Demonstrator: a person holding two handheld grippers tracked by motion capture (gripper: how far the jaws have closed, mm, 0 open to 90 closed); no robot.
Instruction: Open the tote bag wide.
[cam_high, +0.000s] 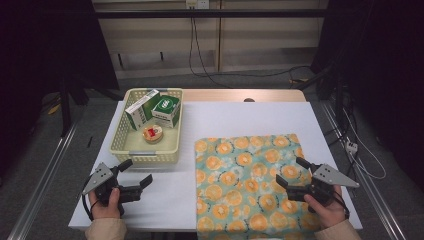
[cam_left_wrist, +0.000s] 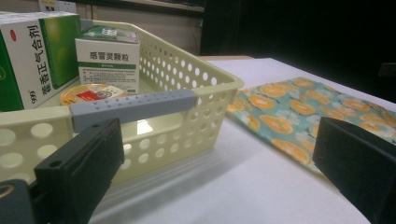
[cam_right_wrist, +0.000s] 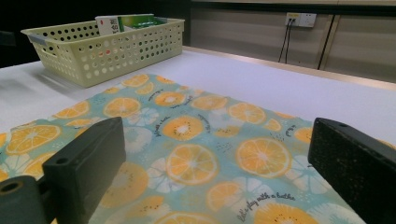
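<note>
A: Surface first? White table top (cam_high: 150, 192), wooden strip along the far edge, dim room with cables on the back wall.

B: Right. Nearest thing to the right gripper (cam_high: 299, 174): a square cloth printed with orange slices on pale blue-green (cam_high: 250, 180), flat on the right half of the table, its near edge at the table's near edge. The gripper hovers above the cloth's right part, jaws spread wide, nothing between them. In the right gripper view the cloth (cam_right_wrist: 201, 144) runs under both jaws.

A: Left gripper (cam_high: 136, 172)?

B: Also wide apart, empty, over bare table just in front of the pale yellow perforated plastic basket (cam_high: 145, 150). In the left gripper view the basket's grey handle bar (cam_left_wrist: 133, 106) sits close ahead of the left-hand jaw; touching or not, can't tell.

A: Basket contents?

B: Tall green-and-white carton (cam_high: 141, 108) leaning at the back left, a squarer green-and-white box (cam_high: 166, 110) beside it, a small round tin with a red-and-yellow lid (cam_high: 153, 133) lying in front of them. Basket stands just left of the cloth, small gap between.
</note>
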